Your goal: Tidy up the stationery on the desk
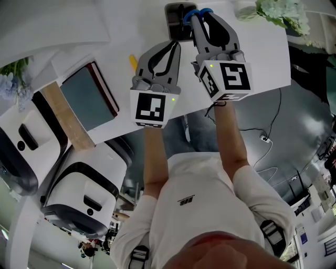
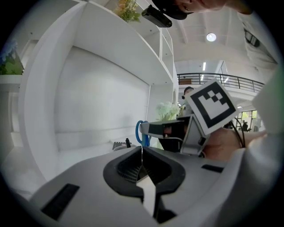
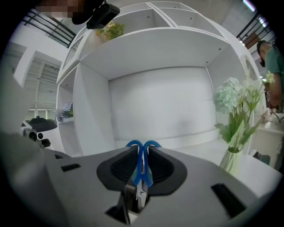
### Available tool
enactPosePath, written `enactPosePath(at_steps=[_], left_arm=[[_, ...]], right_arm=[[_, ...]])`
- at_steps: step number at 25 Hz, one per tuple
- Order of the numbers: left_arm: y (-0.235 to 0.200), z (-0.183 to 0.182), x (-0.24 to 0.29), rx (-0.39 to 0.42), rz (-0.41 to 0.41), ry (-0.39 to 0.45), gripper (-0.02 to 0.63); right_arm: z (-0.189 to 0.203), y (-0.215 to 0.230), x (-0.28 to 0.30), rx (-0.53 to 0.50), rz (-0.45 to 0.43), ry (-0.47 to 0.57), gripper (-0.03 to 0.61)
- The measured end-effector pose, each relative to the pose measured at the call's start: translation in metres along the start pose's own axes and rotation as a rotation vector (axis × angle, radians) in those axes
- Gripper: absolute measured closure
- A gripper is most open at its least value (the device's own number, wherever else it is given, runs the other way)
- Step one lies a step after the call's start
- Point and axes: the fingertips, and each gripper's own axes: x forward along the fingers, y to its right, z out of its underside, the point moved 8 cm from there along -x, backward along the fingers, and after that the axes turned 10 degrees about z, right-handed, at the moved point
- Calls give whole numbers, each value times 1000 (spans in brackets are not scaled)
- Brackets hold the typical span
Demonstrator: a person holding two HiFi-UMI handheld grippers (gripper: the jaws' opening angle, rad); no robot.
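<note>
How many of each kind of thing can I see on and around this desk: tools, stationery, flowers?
Hand-held grippers: 2 (left, right)
Blue-handled scissors: 1
Notebook: 1
Yellow pen-like item: 1
Dark container: 1
Flower bunches: 2 (white, blue)
Total: 8

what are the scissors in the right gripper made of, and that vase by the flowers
The blue-handled scissors: the handles look like smooth moulded plastic, an even blue with soft highlights. The blades below are pale grey and reflective, so likely steel. The pale ribbed vase: matt and opaque, probably ceramic, though plastic can't be ruled out.
</note>
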Motion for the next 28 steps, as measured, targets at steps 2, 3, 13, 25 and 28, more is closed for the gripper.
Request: enactPosePath(at_steps=[2,3,13,25,28], left_arm=[[0,2,-1,-2,-1,-4,614],[0,3,-1,-3,-2,-6,614],[0,11,-10,-14,-13,-12,614],[-6,23,-41,-37,-67,2,614],[-10,29,-53,-48,-89,1,614]], right_arm=[[8,-1,2,-17,0,-26,520],[13,-2,4,-26,-1,-44,520],[34,-9,2,-85,-15,-122,448],[37,-33,-16,-94,-48,-125,460],[39,-47,-19,-109,-81,-128,465]])
